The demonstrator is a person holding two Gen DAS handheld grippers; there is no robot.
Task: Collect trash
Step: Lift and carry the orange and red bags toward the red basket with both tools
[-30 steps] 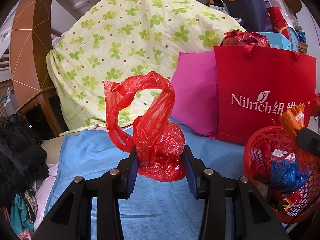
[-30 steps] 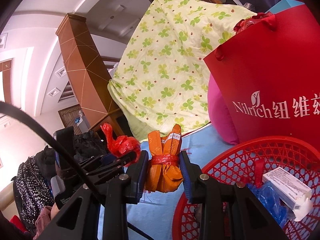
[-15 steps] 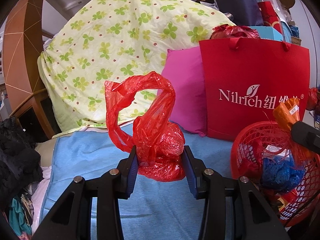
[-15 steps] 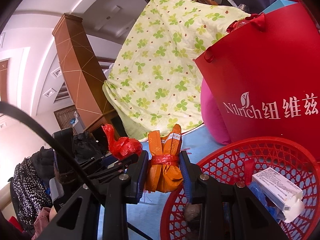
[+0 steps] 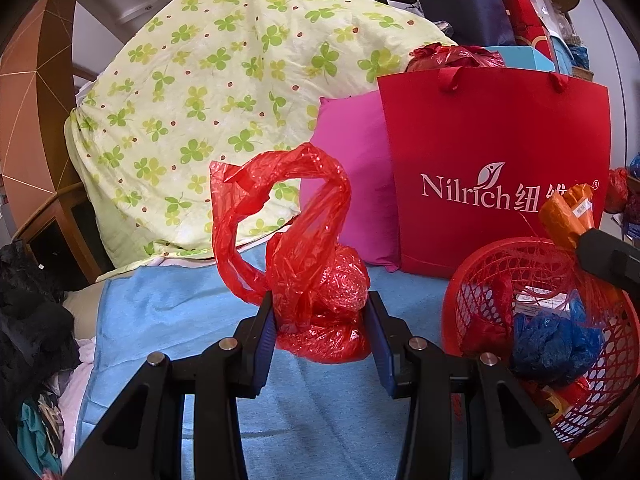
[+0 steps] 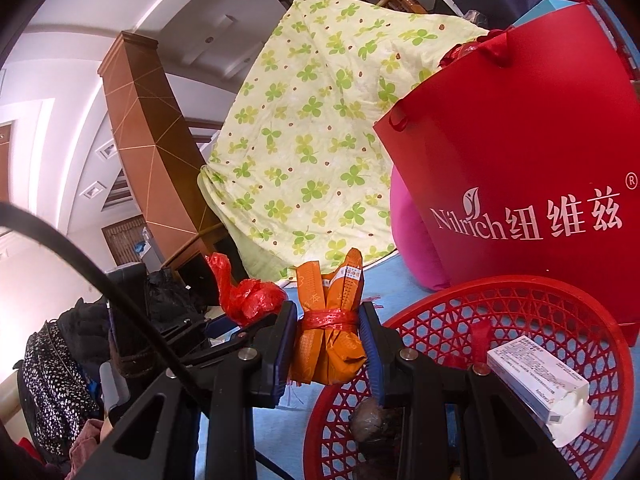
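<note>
My left gripper [image 5: 322,340] is shut on a crumpled red plastic bag [image 5: 316,280], held above the blue bed sheet [image 5: 168,320]; its looped handle stands up between the jaws. My right gripper [image 6: 327,344] is shut on an orange wrapper bundle [image 6: 330,320] tied with red string, held just left of the red mesh basket's rim [image 6: 520,284]. From the left wrist view the basket [image 5: 480,264] sits at the right with the orange bundle [image 5: 568,216] over it. The red bag [image 6: 248,300] also shows in the right wrist view, at the left.
The basket holds a white box [image 6: 536,380], blue plastic [image 5: 556,340] and other scraps. Behind stand a red Nilrich shopping bag [image 5: 496,152], a pink pillow [image 5: 352,160] and a clover-print quilt [image 5: 224,80]. Dark clothes [image 5: 28,320] pile at the left.
Both grippers keep their holds. The left view has swung a little right, so the basket and red shopping bag sit further left in it. The right view shows more of the basket.
</note>
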